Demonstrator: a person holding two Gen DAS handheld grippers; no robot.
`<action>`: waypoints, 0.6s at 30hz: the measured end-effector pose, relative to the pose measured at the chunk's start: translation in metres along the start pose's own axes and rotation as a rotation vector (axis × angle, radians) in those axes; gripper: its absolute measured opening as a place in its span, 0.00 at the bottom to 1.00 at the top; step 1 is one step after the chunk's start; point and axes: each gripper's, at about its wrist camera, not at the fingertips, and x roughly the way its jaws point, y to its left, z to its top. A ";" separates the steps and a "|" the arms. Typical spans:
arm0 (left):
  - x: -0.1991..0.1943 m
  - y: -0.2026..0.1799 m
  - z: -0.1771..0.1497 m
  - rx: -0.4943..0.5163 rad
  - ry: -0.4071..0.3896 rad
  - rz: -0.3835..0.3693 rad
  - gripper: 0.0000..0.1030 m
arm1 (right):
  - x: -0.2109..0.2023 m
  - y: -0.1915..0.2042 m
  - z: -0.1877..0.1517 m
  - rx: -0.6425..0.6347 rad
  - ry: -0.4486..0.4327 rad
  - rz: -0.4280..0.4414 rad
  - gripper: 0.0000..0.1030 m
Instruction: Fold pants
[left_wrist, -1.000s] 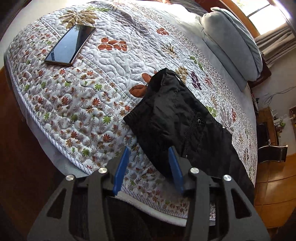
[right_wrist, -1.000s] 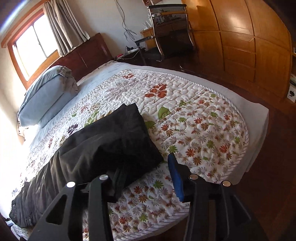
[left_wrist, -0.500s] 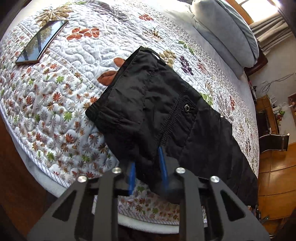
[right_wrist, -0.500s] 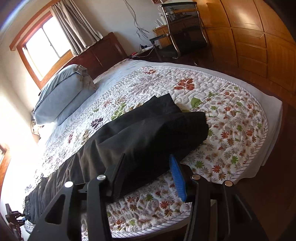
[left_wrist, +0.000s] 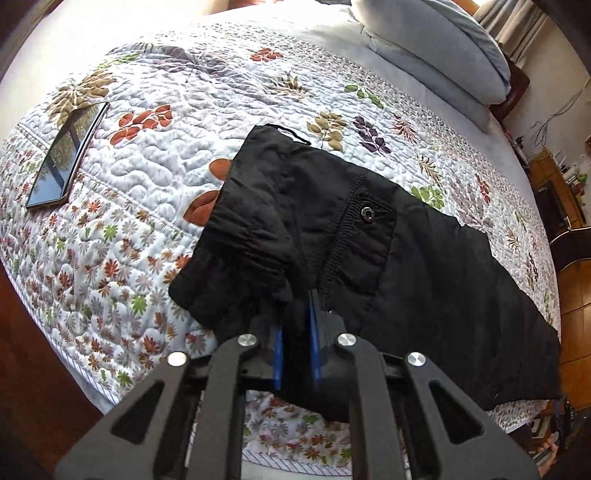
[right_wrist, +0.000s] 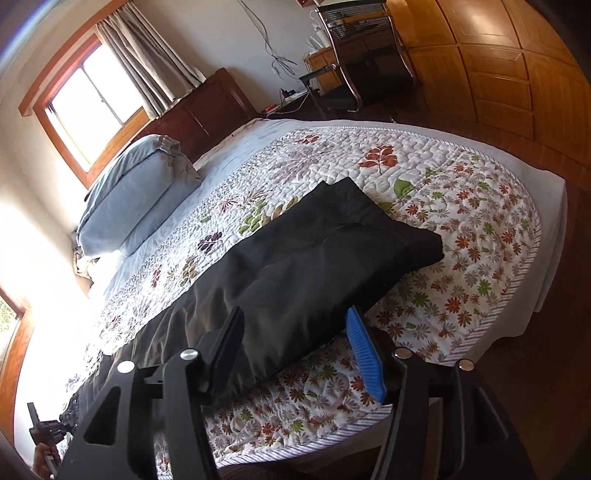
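The left gripper (left_wrist: 295, 336) has its blue pads close together with a bunch of black cloth from the near edge of the pants (left_wrist: 354, 236) between them; the jaws are easing apart, though the fabric looks still pinched at the waistband end. The right gripper (right_wrist: 295, 350) stands well apart in its jaws and is opening further; the near edge of the pants (right_wrist: 295, 266) lies between its fingers, but the blue pad (right_wrist: 364, 354) on the right shows clear of the cloth, so it is judged to have let go. Outward from the grippers, the pants lie on the floral quilt (left_wrist: 155, 155) near the foot edge of the bed, waistband toward the phone (left_wrist: 66, 155), legs running toward the far side. They appear already laid leg over leg lengthwise, with a snap-button pocket (left_wrist: 367, 213) facing up, and the right wrist view shows one end doubled over. What seems left is folding the length across, then smoothing the rumpled waist. A pale blue pillow (right_wrist: 136, 192) sits at the head of the bed.
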 end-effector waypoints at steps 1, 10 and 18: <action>-0.006 0.004 -0.005 -0.009 -0.001 0.001 0.33 | -0.003 -0.003 -0.001 0.014 -0.004 -0.001 0.66; -0.058 -0.012 -0.046 -0.070 -0.046 -0.067 0.88 | 0.003 -0.028 -0.005 0.204 0.048 0.143 0.69; -0.027 -0.056 -0.070 -0.039 0.074 -0.149 0.89 | 0.036 -0.026 0.021 0.192 0.057 0.089 0.27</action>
